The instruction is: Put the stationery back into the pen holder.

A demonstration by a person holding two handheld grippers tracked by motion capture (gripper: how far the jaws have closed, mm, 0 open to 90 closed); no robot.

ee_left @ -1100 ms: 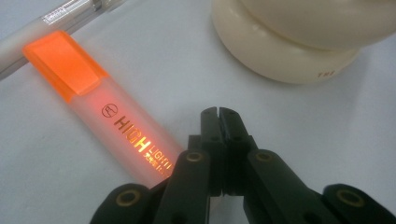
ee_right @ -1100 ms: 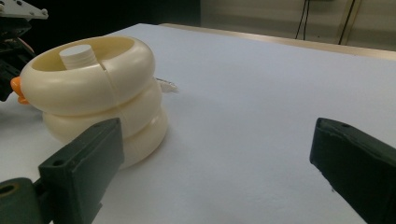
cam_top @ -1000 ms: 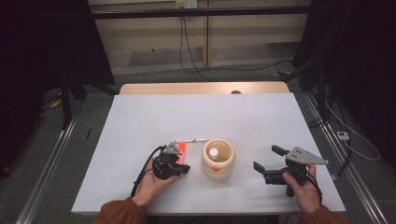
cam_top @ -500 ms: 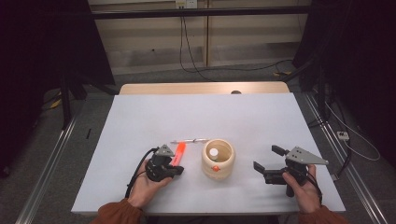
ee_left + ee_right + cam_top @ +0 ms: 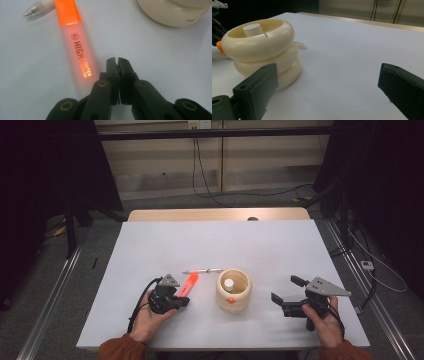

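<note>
Left gripper clenched empty beside an orange highlighter; right gripper released, idle.

Item: highlighter, lying flat on the white table, untouched, just beyond and slightly left of the left gripper's closed jaw tips in the left gripper view; long axis runs away from the gripper, cap end far, toward a clear pen. Left hand is much the nearer, low, jaws pointing forward and inward. Cream ringed pen holder stands between the two grippers, a white cylinder inside. Right hand rests well apart, jaws wide, facing the holder.
</note>
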